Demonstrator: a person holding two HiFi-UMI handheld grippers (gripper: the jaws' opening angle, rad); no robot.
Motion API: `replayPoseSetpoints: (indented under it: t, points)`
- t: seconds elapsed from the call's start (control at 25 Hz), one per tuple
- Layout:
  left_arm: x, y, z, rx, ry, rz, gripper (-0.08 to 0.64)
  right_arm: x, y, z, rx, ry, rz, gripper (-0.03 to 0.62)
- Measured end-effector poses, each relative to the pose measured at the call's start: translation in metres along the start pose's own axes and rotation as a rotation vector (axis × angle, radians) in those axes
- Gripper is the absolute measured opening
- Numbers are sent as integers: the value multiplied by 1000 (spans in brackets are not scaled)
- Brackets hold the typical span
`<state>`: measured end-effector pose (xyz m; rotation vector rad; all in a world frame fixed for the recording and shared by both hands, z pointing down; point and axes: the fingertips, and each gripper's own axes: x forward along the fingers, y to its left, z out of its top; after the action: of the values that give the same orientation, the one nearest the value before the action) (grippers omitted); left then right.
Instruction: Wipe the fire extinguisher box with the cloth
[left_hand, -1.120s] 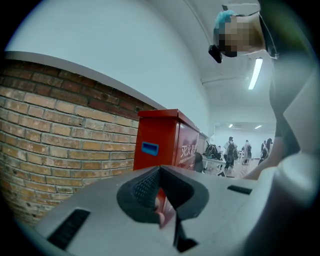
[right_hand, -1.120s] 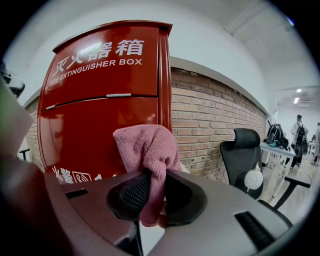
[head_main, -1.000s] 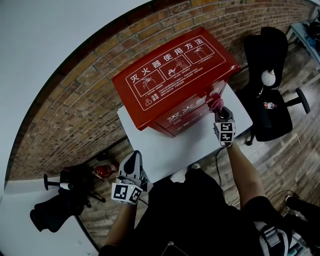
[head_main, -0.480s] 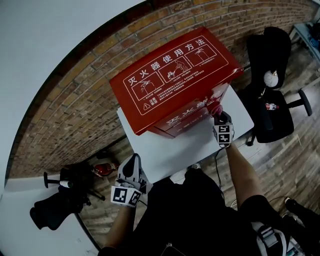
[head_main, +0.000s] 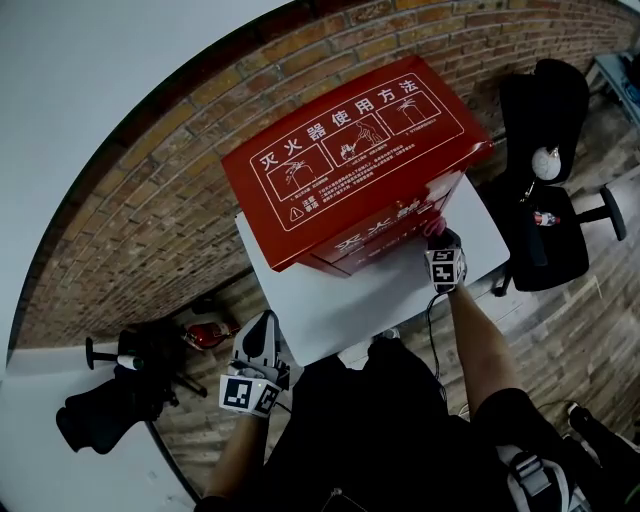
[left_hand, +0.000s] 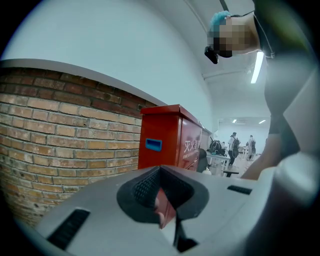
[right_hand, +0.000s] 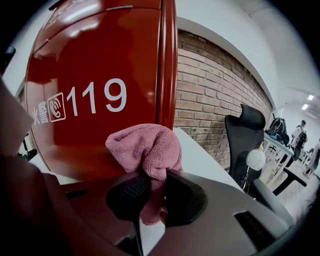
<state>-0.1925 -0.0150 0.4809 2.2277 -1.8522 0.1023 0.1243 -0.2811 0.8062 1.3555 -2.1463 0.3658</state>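
Only slightly has anything shifted over the last second. The red fire extinguisher box (head_main: 350, 160) stands where it did, at the 12 o'clock end of the white surface (head_main: 340, 300) against the brick wall, with its lid and printed instructions facing up.

The right tool (head_main: 437, 236) has crept a little closer in toward the box's front face, near the corner at 4 o'clock. In the head view less of its body now shows between the marker cube and the box. The shift is small, and the head camera has also drifted, so I judge it a short stroke rather than a sweep.

The left tool (head_main: 262, 338) has hardly moved. It hangs low at 7 o'clock, off the near edge of the surface and well apart from the box. Its jaws look pressed together with nothing between them; only the red of the distant box shows through the pad recess.

The pink cloth (right_hand: 145, 147) stays pinched in the right tool's jaws, bunched into a rounded wad ahead of them. It sits at or just off the glossy front panel, below the white "119", though contact is hard to confirm.

For the task, this reads as wiping under way on the lower right of the front face, with most of the box not yet covered.
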Motion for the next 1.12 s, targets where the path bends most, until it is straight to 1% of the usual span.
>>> replayPoseSetpoints:
  t: [0.24, 0.52, 0.76, 1.12]
  points:
    - [-2, 0, -2, 5, 2, -1, 49, 5, 1, -10, 11, 48, 1, 71]
    - [-5, -1, -2, 1, -2, 0, 49, 4, 6, -11, 46, 46, 13, 71]
    - [-11, 1, -3, 2, 2, 3, 48, -2, 15, -5, 58, 31, 15, 69]
    - [-16, 4, -4, -4, -2, 1, 48, -6, 35, -8, 49, 26, 39, 70]
